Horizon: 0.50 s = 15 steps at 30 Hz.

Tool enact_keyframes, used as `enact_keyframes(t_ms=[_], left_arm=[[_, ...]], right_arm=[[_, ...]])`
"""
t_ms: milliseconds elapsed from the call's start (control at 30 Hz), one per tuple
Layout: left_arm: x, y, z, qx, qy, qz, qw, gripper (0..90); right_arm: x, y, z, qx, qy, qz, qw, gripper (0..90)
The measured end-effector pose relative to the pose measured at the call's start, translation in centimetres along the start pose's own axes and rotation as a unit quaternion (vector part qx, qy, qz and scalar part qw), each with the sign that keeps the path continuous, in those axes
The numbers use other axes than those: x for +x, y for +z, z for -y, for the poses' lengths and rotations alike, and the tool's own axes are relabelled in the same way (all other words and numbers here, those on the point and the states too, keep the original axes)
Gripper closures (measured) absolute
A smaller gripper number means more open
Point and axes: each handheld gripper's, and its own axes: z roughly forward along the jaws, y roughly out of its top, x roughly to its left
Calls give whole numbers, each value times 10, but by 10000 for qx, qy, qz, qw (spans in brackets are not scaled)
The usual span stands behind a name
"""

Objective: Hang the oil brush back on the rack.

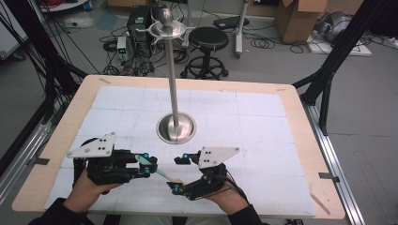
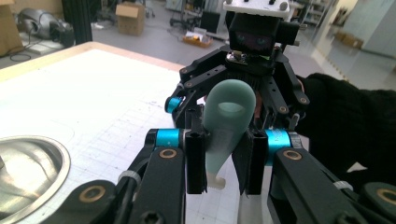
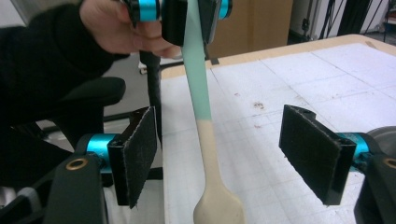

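A: Start at the lower left of the high view. What's the left gripper (image 1: 149, 165) doing?

B: Its jaws are pinched on the mint-green handle of a spoon (image 1: 162, 173). In the left gripper view the looped green end of the handle sticks up between the two black jaws, clamped on both sides.

A: And the spoon itself?

B: It's held off the table (image 1: 263, 122), low in the centre of the frame, slanting from the left gripper down and right toward the right gripper (image 1: 180, 174). The cream bowl end hangs free.

A: Middle of the frame?

B: A steel stand (image 1: 176, 126) with a dished base and a tall pole, well apart from the spoon.

A: Then the right gripper, lower centre-right?

B: Spread wide. In the right gripper view the cream part of the spoon runs between its two pads, touching neither.

A: So which step is this?

B: It looks like a hand-over, just before the second grasp. Next, I'd judge, the right jaws must close squarely on the cream shaft, and only then should the left ones let go
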Motion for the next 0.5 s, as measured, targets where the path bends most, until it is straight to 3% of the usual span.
enact_keyframes(t_ms=[67, 233, 433, 500], left_arm=[[0, 2, -4, 93, 26, -4, 10000, 759], [0, 7, -14, 340, 167, 11, 9993, 758], [0, 12, -18, 451, 134, -15, 9989, 758], [-1, 14, -20, 505, 137, -48, 9986, 758]], right_arm=[[1, 4, -1, 70, -16, -22, 10000, 272], [3, 12, -4, 206, -164, 59, 9996, 380], [5, 15, -4, 295, -264, 148, 9991, 538], [5, 16, -4, 298, -292, 204, 9989, 548]])
